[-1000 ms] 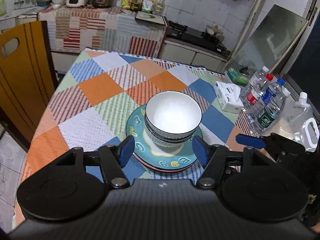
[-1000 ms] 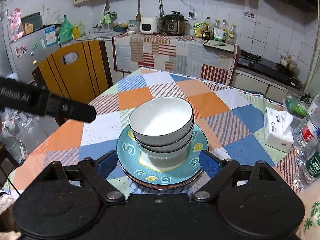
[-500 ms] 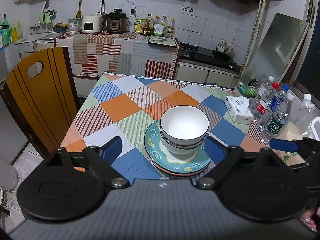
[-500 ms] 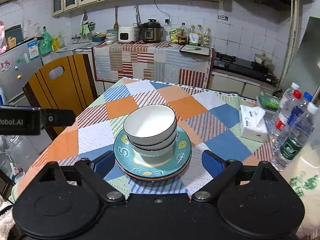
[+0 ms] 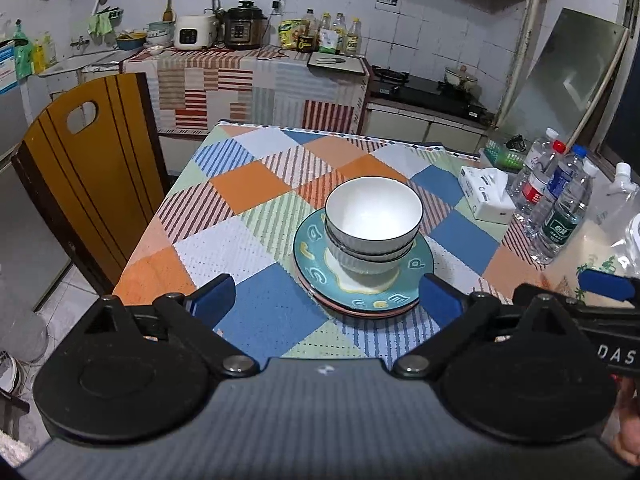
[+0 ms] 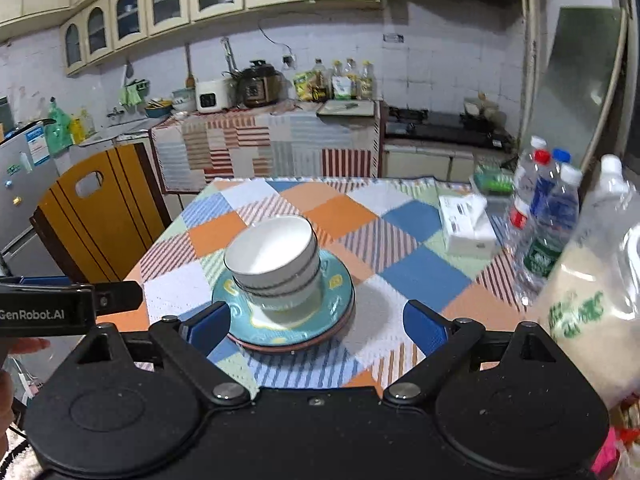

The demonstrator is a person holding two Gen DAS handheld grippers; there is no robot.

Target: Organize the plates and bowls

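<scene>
The bowls (image 5: pixel 373 227) sit nested in 1 stack, mouths up, the white inside of the top one showing; the stack stands upright on the teal plate (image 5: pixel 416 270), which lies flat on top of a reddish plate (image 5: pixel 360 312) whose rim just shows beneath. In the right wrist view the same bowls (image 6: pixel 272 262) and teal plate (image 6: pixel 340 292) rest near the table's front edge, on the checked tablecloth (image 5: pixel 256 192).

Around them — a tissue box (image 5: pixel 486 196) to the right, well apart from the plates, and a cluster of water bottles (image 5: pixel 560 208) beyond it at the table's right side. A large clear jug (image 6: pixel 592 280) stands close to the right wrist camera. A wooden chair (image 5: pixel 88 168) stands at the table's left side. Nothing lies between either claw and the stack.

The left claw (image 5: pixel 326 304) is spread wide and grips nothing, its blue pads short of the plates. The right claw (image 6: pixel 316 326) is also wide apart and empty — its left pad overlaps the plate rim in view, though contact cannot be told.
</scene>
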